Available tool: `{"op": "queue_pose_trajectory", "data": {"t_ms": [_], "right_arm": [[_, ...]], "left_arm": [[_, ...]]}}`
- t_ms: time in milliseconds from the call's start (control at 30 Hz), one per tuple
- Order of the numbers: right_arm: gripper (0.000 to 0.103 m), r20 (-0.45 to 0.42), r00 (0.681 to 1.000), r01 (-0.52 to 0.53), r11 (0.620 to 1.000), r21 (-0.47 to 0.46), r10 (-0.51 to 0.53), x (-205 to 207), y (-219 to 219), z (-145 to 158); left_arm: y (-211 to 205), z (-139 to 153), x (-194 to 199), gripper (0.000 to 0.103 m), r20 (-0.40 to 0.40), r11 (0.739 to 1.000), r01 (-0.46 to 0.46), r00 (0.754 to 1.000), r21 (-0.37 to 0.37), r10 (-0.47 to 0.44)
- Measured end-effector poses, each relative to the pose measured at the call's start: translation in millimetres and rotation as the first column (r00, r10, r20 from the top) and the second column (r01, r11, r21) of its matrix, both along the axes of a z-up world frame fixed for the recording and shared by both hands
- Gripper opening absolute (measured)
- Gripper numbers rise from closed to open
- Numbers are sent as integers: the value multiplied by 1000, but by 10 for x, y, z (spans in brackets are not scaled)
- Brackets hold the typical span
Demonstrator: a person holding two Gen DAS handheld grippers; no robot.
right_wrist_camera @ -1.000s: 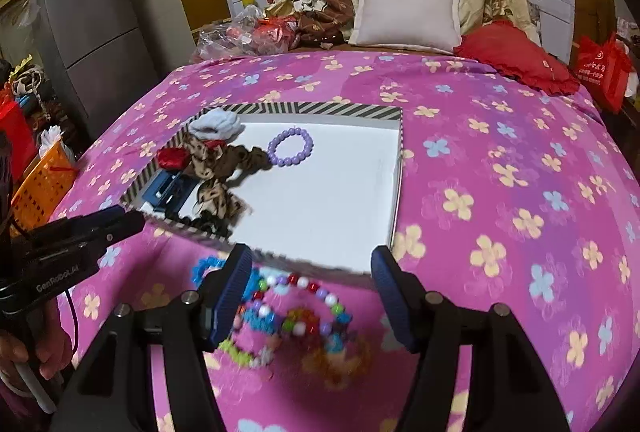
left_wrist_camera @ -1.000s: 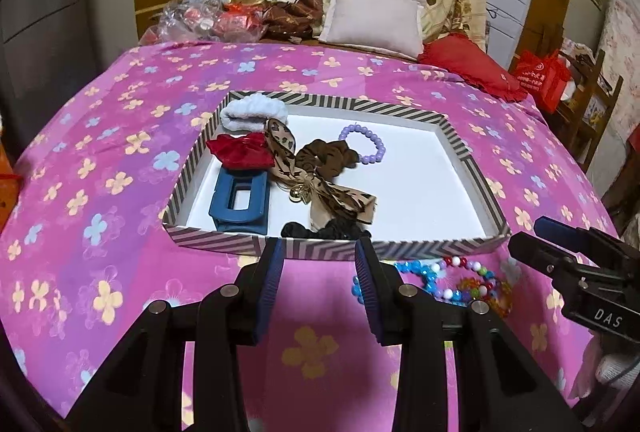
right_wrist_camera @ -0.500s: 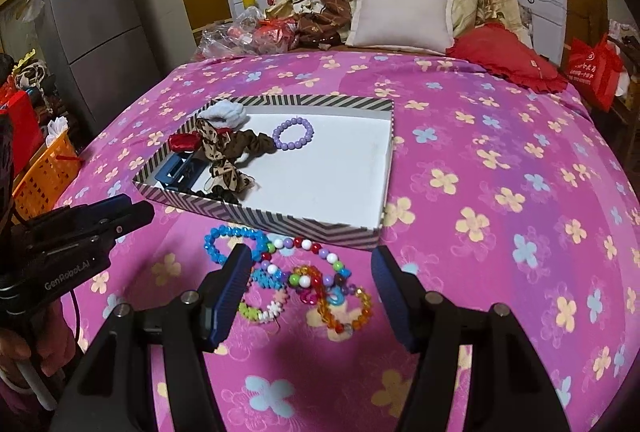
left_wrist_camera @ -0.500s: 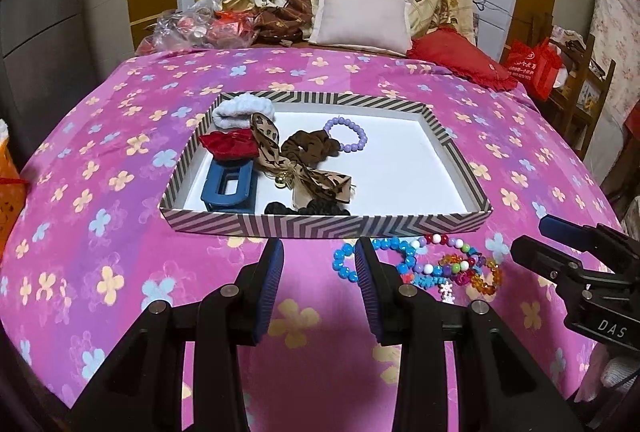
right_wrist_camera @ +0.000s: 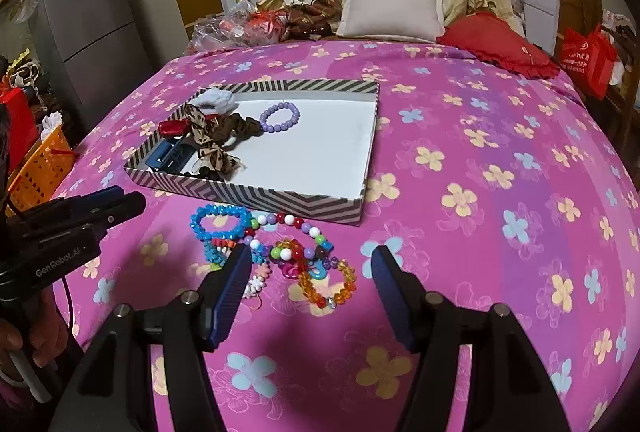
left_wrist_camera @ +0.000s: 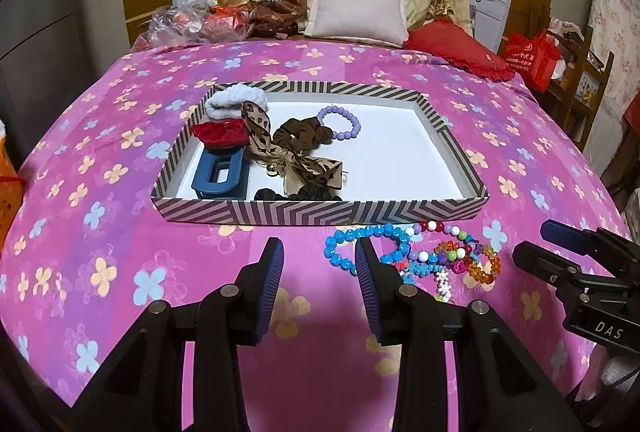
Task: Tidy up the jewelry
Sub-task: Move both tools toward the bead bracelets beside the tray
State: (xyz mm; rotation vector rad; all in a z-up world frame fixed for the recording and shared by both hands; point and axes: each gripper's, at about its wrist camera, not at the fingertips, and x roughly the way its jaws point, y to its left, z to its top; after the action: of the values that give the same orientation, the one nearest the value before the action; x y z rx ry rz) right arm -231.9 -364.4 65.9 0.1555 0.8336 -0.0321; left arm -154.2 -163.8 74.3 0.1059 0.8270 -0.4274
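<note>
Bracelets lie in a tangled heap on the pink flowered bedspread, just in front of the near wall of the striped tray, and none of them is lifted yet. We hold the right gripper above this heap with its jaws wide apart and empty. The left gripper hovers a little to the left of the heap, jaws also apart, holding nothing. Inside the tray we see a purple bracelet near the far side, and on the left the scrunchies, a leopard bow and a blue hair claw.

We think the main risk is the tangle: if we close on one strand, for example the blue bead bracelet, its neighbours may come up with it and fall off over the tray wall. The soft cover can also fold between the fingers.
</note>
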Motion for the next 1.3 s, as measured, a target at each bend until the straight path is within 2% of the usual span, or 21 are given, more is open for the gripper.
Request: {"op": "queue_pose_trajectory", "data": {"t_ms": [333, 533, 933, 1100, 1300], "right_arm": [[65, -5, 1000, 2, 1000, 3, -2, 9, 3, -34], [69, -8, 1000, 9, 1000, -1, -9, 6, -10, -43], [69, -39, 999, 2, 1000, 5, -2, -11, -83, -236], [60, -39, 998, -55, 998, 18, 55, 48, 19, -291], [56, -53, 996, -75, 997, 29, 76, 194, 91, -380]], "left_arm": [[-12, -38, -9, 44, -6, 1000, 1, 1000, 2, -1], [8, -87, -2, 44, -21, 1000, 1, 1000, -3, -1], [121, -262, 116, 44, -159, 996, -6, 987, -92, -9], [122, -331, 165, 44, -189, 995, -26, 982, -94, 8], [204, -391, 234, 44, -212, 994, -52, 977, -97, 31]]}}
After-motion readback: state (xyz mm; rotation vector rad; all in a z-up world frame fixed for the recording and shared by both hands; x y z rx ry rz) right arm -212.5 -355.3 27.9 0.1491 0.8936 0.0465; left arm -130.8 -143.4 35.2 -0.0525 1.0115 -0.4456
